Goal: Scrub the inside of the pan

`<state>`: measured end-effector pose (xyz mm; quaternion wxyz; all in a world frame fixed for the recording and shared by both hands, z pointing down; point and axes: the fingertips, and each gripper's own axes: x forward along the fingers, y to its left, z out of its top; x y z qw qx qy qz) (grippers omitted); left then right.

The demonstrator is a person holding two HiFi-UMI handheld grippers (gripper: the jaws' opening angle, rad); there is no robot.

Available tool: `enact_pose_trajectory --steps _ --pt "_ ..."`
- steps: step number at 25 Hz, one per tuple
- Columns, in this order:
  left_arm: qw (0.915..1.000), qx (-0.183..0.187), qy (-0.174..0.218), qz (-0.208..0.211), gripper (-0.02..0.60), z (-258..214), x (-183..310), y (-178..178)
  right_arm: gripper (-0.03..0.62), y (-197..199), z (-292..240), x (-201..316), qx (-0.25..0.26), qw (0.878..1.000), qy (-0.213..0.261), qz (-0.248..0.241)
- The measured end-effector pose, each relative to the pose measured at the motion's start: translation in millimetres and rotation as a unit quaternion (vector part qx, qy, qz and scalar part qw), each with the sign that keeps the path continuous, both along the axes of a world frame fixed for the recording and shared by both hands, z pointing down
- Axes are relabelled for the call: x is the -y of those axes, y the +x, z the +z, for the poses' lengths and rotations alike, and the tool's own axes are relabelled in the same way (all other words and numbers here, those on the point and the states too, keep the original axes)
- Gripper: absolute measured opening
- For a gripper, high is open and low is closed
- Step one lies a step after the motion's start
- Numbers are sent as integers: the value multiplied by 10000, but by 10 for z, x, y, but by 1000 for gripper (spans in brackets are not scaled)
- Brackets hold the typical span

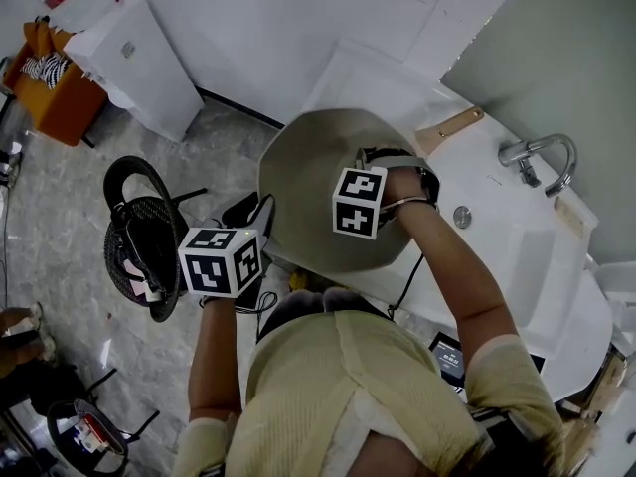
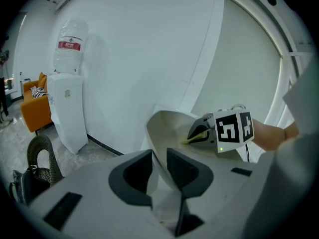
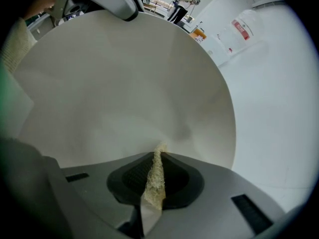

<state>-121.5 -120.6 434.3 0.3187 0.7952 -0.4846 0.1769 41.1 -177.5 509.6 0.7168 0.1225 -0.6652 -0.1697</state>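
Holding the scene from afar, I see the head view looking steeply down on a large pale pan, tilted up on its edge just beside a white sink with a chrome tap. My left gripper has its jaws clamped on the pan's thin rim, which runs up between the two dark pads, so it is bracing the pan at its near edge. My right gripper reaches into the bowl of the pan, its jaws closed on a thin, rough, yellowish scouring pad whose top edge pokes out past the pads and meets the smooth inner surface. The left gripper view shows the same thing from the side: the right gripper angled down into the pan with the pad at its tip. I judge the scrubbing step to be under way, mid-stroke. I cannot make out any dirt on the inside. The next move calls for sweeping the pad across the inner wall with steady pressure while the left grip keeps the pan from twisting.
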Motion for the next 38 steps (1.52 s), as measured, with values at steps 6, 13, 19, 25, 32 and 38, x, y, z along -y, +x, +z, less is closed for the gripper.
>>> enact_pose_trajectory --steps 6,13,19,25,32,38 --pt "10000 -12 -9 11 141 8 4 0 54 -132 5 109 308 9993 191 124" --pt "10000 -25 -5 1 141 -2 0 -4 54 -293 -5 185 629 9970 418 170" --pt "10000 -39 5 -21 141 6 2 5 54 -400 2 223 879 9945 551 132" --pt "10000 -43 8 -44 140 7 3 -1 54 -503 -14 240 1114 9916 644 90" --pt "10000 -29 32 -76 140 2 7 -4 54 -579 -51 239 1390 9879 692 4" --pt "9999 -44 34 -107 140 -6 0 -7 54 -620 -198 213 1921 9787 714 91"
